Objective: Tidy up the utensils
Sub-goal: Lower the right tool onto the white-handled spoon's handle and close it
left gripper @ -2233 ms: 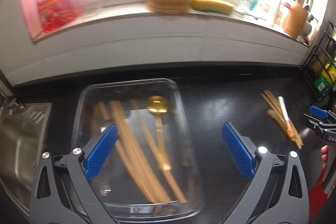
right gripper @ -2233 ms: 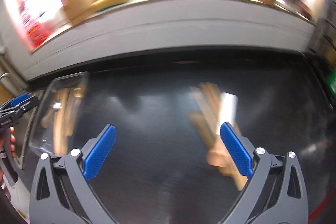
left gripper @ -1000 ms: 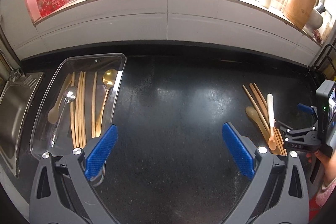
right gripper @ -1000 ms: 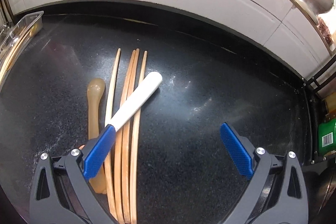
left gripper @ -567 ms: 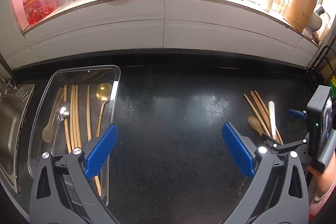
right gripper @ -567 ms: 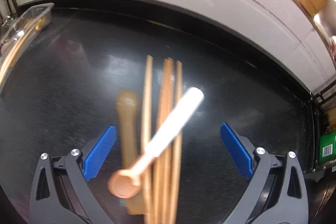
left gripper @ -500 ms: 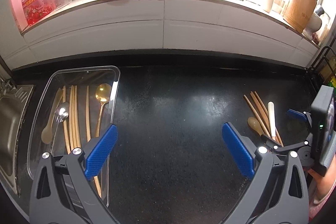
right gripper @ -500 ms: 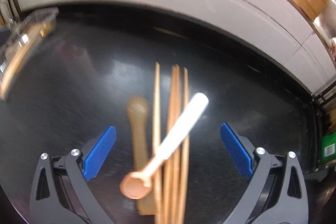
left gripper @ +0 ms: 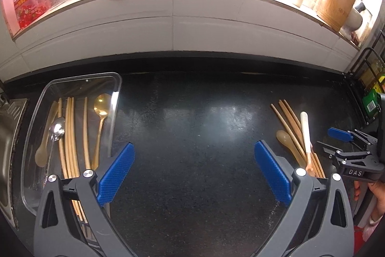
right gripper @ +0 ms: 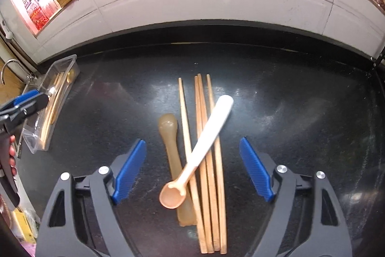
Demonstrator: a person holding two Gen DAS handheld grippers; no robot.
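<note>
A: Right wrist view has the loose pile dead ahead of the right gripper (right gripper: 192,170): four chopsticks (right gripper: 207,136), a tan spoon (right gripper: 172,151) and a white-handled spoon (right gripper: 204,143) lying across them on the bench (right gripper: 300,112).

B: Which way do they run?

A: Chopsticks lie lengthwise, away from the camera, so the jaws straddle them crosswise. White-handled spoon sits diagonal, bowl near the jaws, handle off to the upper right.

B: Is anything gripped?

A: No. Right jaws have just been narrowing, yet both pads stand clear of the pile, nothing pinched. I'd guess the top spoon goes first.

B: And the other hand?

A: Left gripper (left gripper: 192,175) is spread wide over bare bench, holding nothing, between the tray (left gripper: 115,98) on its left and the pile on its right. Tray already holds chopsticks and spoons. Right hand is plainly nearer the pile.
</note>
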